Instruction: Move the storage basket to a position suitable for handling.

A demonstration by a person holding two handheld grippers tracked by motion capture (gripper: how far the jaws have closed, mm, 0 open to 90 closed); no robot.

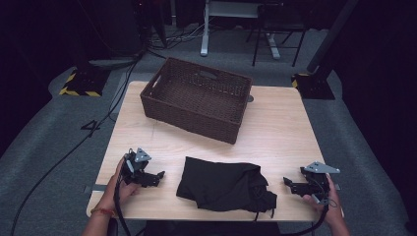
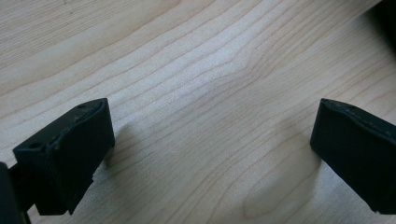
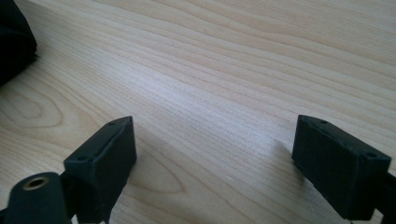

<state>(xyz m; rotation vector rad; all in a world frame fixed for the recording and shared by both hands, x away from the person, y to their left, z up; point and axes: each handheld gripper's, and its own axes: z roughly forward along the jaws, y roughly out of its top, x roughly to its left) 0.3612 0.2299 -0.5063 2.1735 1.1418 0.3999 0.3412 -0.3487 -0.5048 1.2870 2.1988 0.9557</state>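
High view, left to right: the left tool (image 1: 156, 178) rests low over the near-left part of the tabletop (image 1: 280, 128), held by the person's left hand (image 1: 124, 184), with its grey three-cornered plate on top and a cable trailing off the near edge. It sits just beside the left edge of the black garment (image 1: 223, 186) without touching it. The garment lies crumpled at the near-centre of the tabletop, between the two tools, one thin cord hanging toward the near edge. Behind it, toward the far side and well apart, stands a dark woven basket (image 1: 196, 98) with cut-out handles, set at a slight angle. The right tool (image 1: 289, 185) is held by the right hand (image 1: 330, 201) at the near-right, pointing toward the garment and near its right edge, not touching.

Left gripper view: the left tool (image 2: 212, 149) is spread wide, bare wood grain between the jaws, nothing gripped. A dark edge at the upper right corner cannot be identified with certainty.

Right gripper view: the right tool (image 3: 215, 158) is likewise spread wide over bare wood, empty. The black garment (image 3: 14, 42) shows at the upper left corner, apart from the jaws.
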